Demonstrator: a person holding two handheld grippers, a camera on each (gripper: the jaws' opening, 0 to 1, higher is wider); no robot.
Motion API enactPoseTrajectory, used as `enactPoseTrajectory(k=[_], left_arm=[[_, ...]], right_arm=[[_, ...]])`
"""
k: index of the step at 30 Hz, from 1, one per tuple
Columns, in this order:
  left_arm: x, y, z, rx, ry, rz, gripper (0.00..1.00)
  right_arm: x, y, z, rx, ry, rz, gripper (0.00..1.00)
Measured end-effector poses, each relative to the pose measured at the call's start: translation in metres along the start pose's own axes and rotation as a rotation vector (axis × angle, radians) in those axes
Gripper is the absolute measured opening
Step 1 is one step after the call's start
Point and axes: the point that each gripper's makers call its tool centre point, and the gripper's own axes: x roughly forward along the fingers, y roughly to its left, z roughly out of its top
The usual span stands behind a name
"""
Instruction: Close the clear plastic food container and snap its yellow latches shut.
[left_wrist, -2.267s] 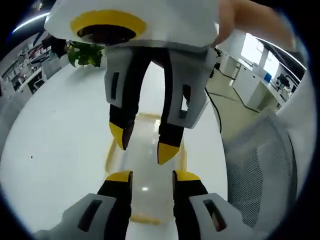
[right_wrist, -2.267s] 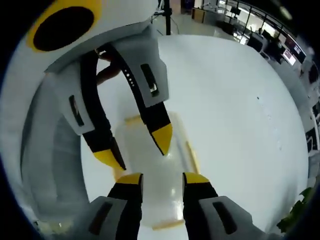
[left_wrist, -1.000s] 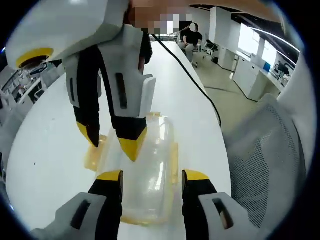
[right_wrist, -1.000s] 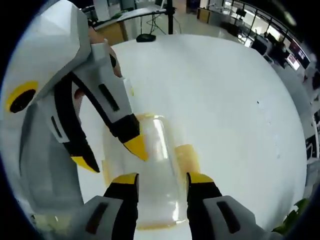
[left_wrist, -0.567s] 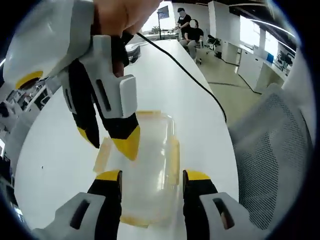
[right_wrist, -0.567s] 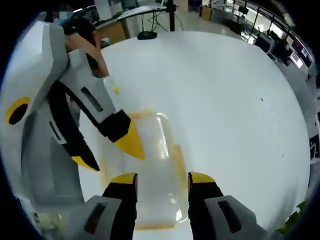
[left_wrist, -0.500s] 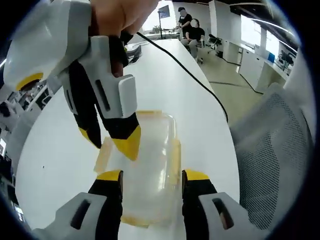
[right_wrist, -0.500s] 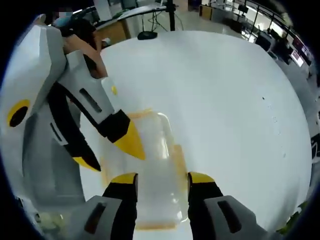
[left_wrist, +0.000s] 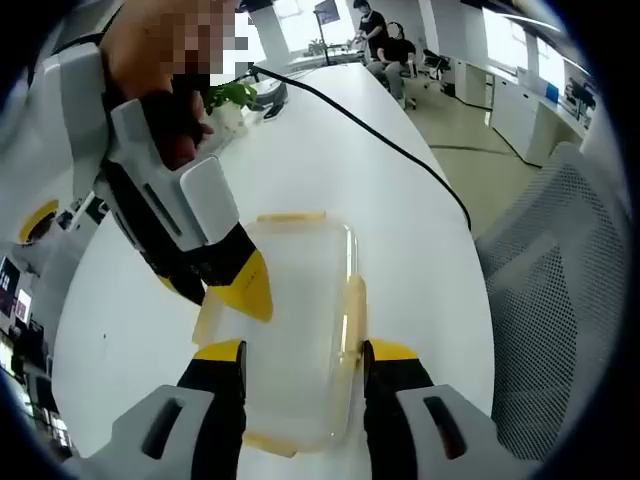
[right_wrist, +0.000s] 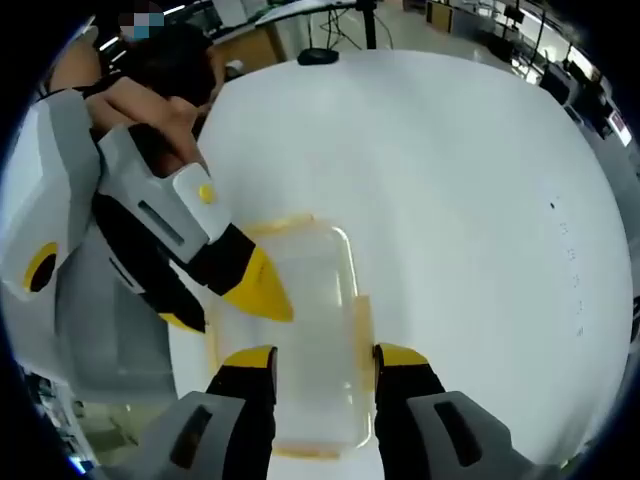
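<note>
Both claws spread above the lidded container (left_wrist: 300, 320) on the worktop (left_wrist: 330, 150); light, slick plastic, so I press at the latches (left_wrist: 352, 310).

Clear, yellow, white and black over a white tabletop (left_wrist: 330, 150).

The food container (left_wrist: 295, 330) is clear plastic with translucent yellow latches (left_wrist: 352, 310). Each claw, left (left_wrist: 303, 352) and right (right_wrist: 313, 358), has black fingers with yellow tips on a grey-white body. Beyond the left claw runs a black cable (left_wrist: 380, 140); to its right stands a grey mesh chair (left_wrist: 550, 300). Ahead are green leaves (left_wrist: 230, 95).
</note>
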Motion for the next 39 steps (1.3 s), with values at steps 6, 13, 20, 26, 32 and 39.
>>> enactPoseTrajectory(k=[6, 13, 20, 26, 32, 39], left_arm=[[0.0020, 0.0001, -0.0001, 0.010, 0.001, 0.023, 0.44], [0.0028, -0.0010, -0.0017, 0.011, 0.001, 0.028, 0.40], [0.0037, -0.0006, -0.0013, 0.034, -0.018, 0.041, 0.41], [0.0035, -0.0002, 0.0016, 0.043, 0.005, 0.049, 0.42], [0.0023, 0.0000, 0.0019, 0.044, 0.001, 0.045, 0.43], [0.0018, 0.0005, 0.0031, 0.040, -0.001, 0.039, 0.44]], right_arm=[[0.0019, -0.0002, -0.0008, -0.004, 0.005, 0.020, 0.36], [0.0052, -0.0011, -0.0033, 0.035, 0.031, 0.066, 0.33], [0.0060, 0.0021, -0.0010, 0.017, 0.044, 0.052, 0.35], [0.0037, 0.0031, 0.0004, 0.006, 0.033, 0.031, 0.36], [0.0013, 0.0047, 0.0021, -0.024, 0.036, 0.000, 0.36], [-0.0013, 0.0052, 0.0027, -0.032, 0.019, -0.033, 0.36]])
